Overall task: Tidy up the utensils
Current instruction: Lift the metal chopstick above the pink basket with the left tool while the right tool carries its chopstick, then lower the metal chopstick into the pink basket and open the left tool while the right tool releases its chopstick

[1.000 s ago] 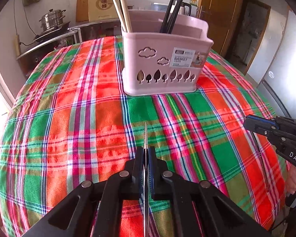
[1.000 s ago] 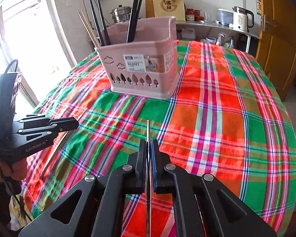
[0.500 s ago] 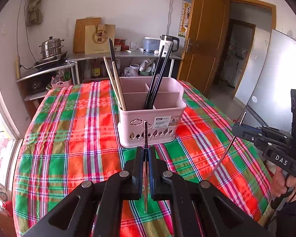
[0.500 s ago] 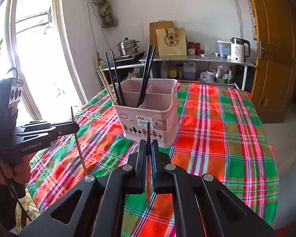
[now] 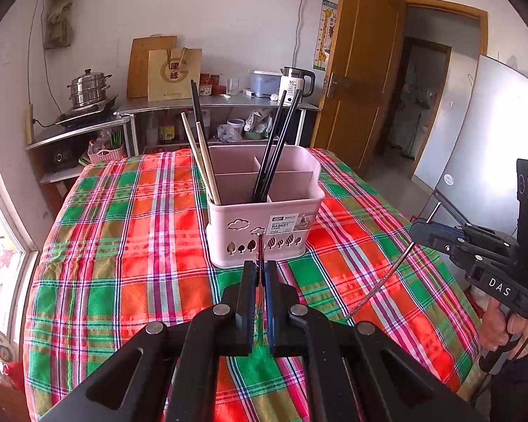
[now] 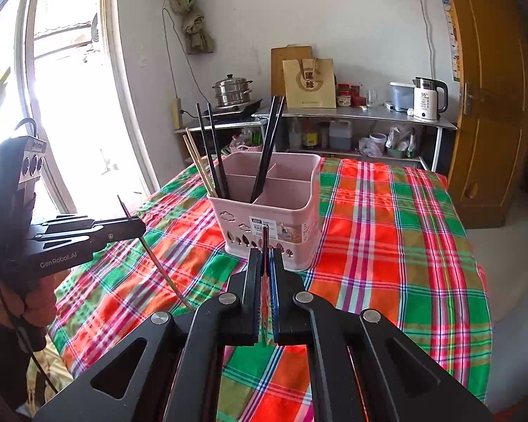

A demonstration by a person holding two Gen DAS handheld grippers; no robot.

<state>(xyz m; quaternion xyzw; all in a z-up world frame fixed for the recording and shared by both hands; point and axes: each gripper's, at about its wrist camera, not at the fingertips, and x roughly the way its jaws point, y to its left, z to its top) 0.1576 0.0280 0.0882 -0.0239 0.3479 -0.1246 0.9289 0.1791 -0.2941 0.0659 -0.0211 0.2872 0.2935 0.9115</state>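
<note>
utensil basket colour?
Pale pink basket, with cloud and leaf cut-outs on the front; clearest in the left wrist view.

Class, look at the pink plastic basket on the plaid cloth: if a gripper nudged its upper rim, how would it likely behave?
The pink basket looks like thin, perforated plastic, so it is probably light and would slide on the tablecloth. The black chopsticks and wooden chopsticks lean well above its rim, so a high push might tip it. They would probably rattle and shift too.

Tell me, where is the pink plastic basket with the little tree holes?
In both wrist views the pink plastic basket stands mid-table on the plaid tablecloth, straight ahead of both grippers, holding upright chopsticks.
</note>
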